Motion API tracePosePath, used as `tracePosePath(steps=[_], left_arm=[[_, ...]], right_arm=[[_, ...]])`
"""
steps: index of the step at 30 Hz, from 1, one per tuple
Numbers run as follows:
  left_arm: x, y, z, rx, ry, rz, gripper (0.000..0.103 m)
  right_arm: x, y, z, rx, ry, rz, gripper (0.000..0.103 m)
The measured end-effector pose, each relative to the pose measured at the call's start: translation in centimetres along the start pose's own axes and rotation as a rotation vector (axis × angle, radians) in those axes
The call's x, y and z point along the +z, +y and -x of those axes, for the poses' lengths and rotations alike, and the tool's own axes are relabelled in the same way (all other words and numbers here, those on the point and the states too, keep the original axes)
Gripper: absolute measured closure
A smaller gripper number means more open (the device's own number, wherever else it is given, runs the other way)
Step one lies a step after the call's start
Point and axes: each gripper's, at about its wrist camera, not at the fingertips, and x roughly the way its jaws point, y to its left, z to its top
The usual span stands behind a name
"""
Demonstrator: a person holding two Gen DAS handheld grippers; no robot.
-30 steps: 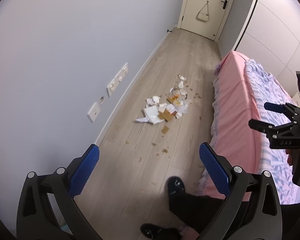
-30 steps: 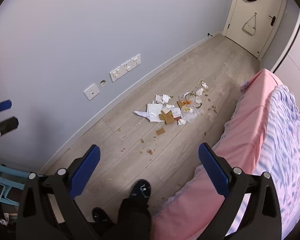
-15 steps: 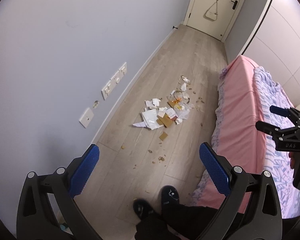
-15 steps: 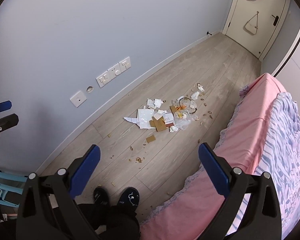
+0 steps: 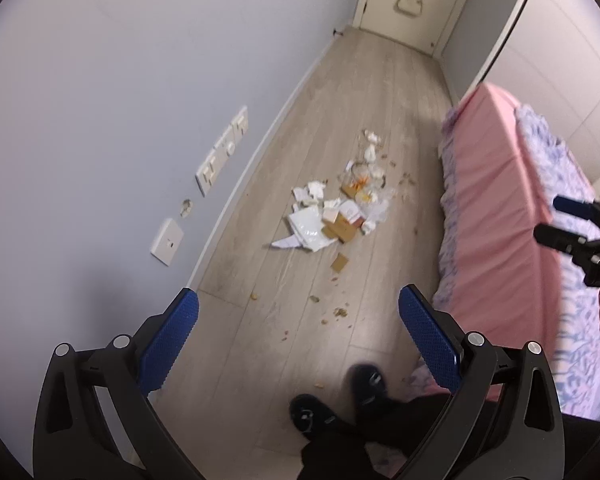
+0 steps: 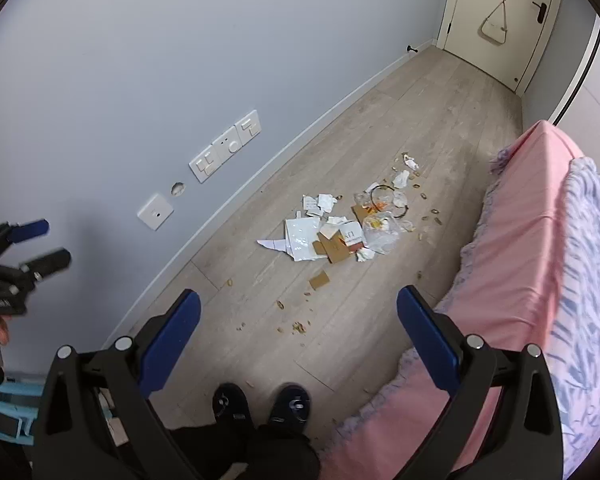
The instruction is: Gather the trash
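Left hand-held gripper (image 5: 298,336): was held above the floor with its blue-padded jaws spread wide; nothing was gripped between them. It was also seen at the left edge of the right wrist view, beside a fingertip of the person.
Right hand-held gripper (image 6: 298,336): was likewise held wide open and empty above the floor, alongside the near edge of the bed; in the left wrist view it was seen over the bed, at the right edge of the frame.
Trash pile (image 6: 340,232): was found on the floor (image 6: 440,112), between the wall and the long edge of the bed, well ahead of both grippers. White paper sheets, brown cardboard pieces, a clear plastic bag and a dark ring were heaped together.
Loose cardboard piece (image 6: 319,280): lay apart from the pile, on its near side.
Crumbs (image 6: 298,326): were scattered over the planks between the pile and the shoes.
Shoes (image 6: 260,404): two dark shoes of the person were planted on the floor at the bottom of the view.
Bed (image 6: 532,240): was covered in pink sheeting with a patterned quilt on top.
Wall (image 6: 180,60): carried a row of white switch plates (image 6: 224,146).
Door (image 6: 500,20): was shut at the far end of the floor, with a small bag hung on it.
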Motion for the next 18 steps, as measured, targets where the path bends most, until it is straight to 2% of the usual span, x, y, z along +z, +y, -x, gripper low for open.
tracePosePath(steps=[6,13,16,18], left_arm=[[1.0,0.3,-7.7,-0.018,0.015,0.013,0.006],[0.8,0.4,-22.1,-0.043,0.017,0.041,0.006],[0.1,0.9,-29.1,-0.044,0.025,0.033,0.006],[-0.3,1.4,-32.5,-0.038,0.037,0.021,0.006]], right_arm=[[1.0,-0.8,-8.1,0.092,0.025,-0.054,0.007],[-0.5,-2.5,-22.8,0.15,0.063,-0.071,0.007],[-1.7,-3.7,-29.1,0.148,0.075,-0.112,0.007],[-2.4,-4.3,-32.5,0.139,0.08,-0.132,0.007]])
